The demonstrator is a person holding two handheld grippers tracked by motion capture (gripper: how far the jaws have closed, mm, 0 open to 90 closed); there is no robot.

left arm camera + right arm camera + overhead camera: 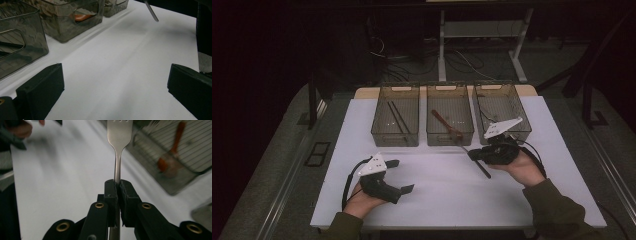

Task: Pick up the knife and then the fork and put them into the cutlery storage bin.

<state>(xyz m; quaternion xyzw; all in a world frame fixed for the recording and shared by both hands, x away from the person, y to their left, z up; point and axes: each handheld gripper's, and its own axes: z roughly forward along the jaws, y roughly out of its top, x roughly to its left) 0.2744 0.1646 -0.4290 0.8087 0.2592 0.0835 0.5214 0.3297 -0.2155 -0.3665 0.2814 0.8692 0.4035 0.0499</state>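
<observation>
1. So, my right gripper (117, 185) is clamped tight on a fork (119, 135), a smooth steel one, long axis running straight out past the jaws.
2. It's hanging over the white table (437, 195), just near of the right-hand bin (502, 112), a smoky see-through plastic box.
3. My left gripper (402, 176) sits wide open, holding nothing, well apart on the near left.

1. No text, label, brand, number or sign is showing legibly anywhere in these views.
</observation>
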